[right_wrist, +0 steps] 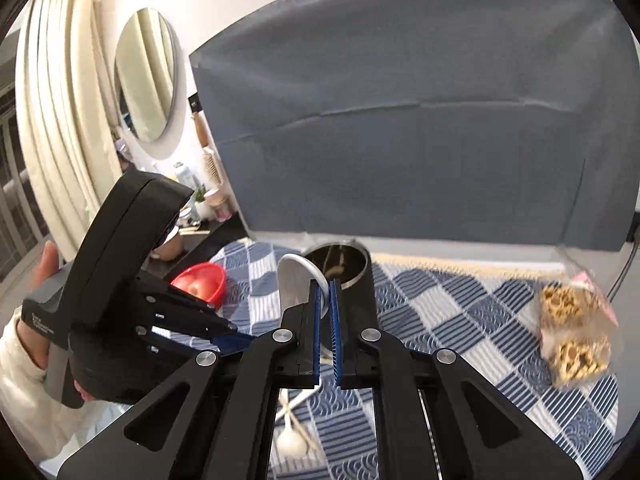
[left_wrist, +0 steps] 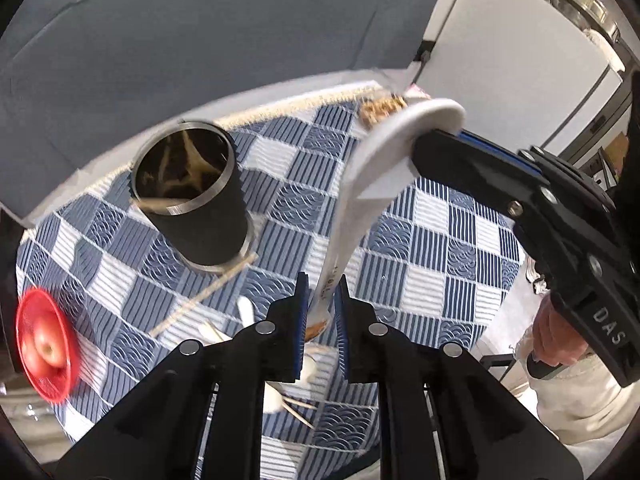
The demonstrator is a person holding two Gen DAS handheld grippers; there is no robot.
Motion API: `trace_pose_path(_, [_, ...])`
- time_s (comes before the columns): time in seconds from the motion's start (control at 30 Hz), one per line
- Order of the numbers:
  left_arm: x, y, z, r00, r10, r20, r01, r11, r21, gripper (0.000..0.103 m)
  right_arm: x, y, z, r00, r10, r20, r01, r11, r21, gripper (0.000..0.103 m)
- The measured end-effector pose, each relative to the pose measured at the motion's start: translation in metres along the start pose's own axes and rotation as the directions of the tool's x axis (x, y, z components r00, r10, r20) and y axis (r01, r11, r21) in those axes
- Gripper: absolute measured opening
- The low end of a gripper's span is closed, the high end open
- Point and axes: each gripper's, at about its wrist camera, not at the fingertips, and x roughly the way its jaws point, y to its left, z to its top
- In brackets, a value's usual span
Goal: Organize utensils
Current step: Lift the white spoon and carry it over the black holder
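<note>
A white spatula-like utensil (left_wrist: 372, 160) hangs in the air between both grippers. My left gripper (left_wrist: 322, 304) has its blue pads on either side of the handle end. My right gripper (right_wrist: 325, 292) is shut on the broad white blade (right_wrist: 294, 280); it shows in the left wrist view (left_wrist: 424, 148) at upper right. A black metal-rimmed utensil cup (left_wrist: 192, 196) stands on the blue checked cloth (left_wrist: 420, 240) with wooden utensils inside; in the right wrist view the cup (right_wrist: 344, 268) is just behind the blade. More white and wooden utensils (left_wrist: 248, 312) lie on the cloth.
A red bowl (left_wrist: 46, 344) with an apple sits at the cloth's left edge. A bag of snacks (right_wrist: 572, 328) lies at the right. A grey backdrop (right_wrist: 400, 100) stands behind the table. A person's hand (left_wrist: 560, 340) holds the right gripper.
</note>
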Motion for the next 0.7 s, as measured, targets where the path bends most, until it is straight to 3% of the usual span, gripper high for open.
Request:
trace_pose_path(0.17, [-0.009,0.025,0.027,0.999,-0.005,0.034,0.003,0.998,0.055,0.015,0.015,0.006,0.022,0.999,-0.037,0.031,0.036,0.999,0.021,0.005])
trace_pose_path(0.27, [-0.009,0.040,0.042,0.999,-0.033,0.043,0.030,0.996,0.085,0.015,0.027,0.015,0.030,0.993,-0.107,0.045,0.107,0.994,0.012,0.005])
trace_pose_path(0.57, [0.025,0.094,0.076,0.996,-0.071,0.045,0.067,0.994,0.082,0.018,0.084,0.028,0.048,0.975,-0.219,-0.019,0.218,0.975,-0.044,0.006])
trace_pose_path(0.6, [0.030,0.102,0.079,0.997,-0.048,0.058,0.044,0.996,0.078,0.023,0.089,0.027,0.050,0.969,-0.247,-0.014,0.246,0.968,-0.039,0.009])
trace_pose_path(0.63, [0.032,0.107,0.079,0.997,-0.029,0.066,0.024,0.997,0.076,0.045,0.094,0.025,0.052,0.966,-0.258,-0.021,0.257,0.966,-0.033,0.015])
trace_pose_path(0.67, [0.034,0.112,0.078,0.996,-0.010,0.083,0.003,0.997,0.077,0.063,0.097,0.023,0.053,0.963,-0.269,-0.020,0.268,0.963,-0.034,0.037])
trace_pose_path(0.7, [0.033,0.115,0.077,0.995,-0.013,0.095,0.005,0.997,0.076,0.069,0.098,0.022,0.052,0.958,-0.286,-0.010,0.285,0.958,-0.039,0.058])
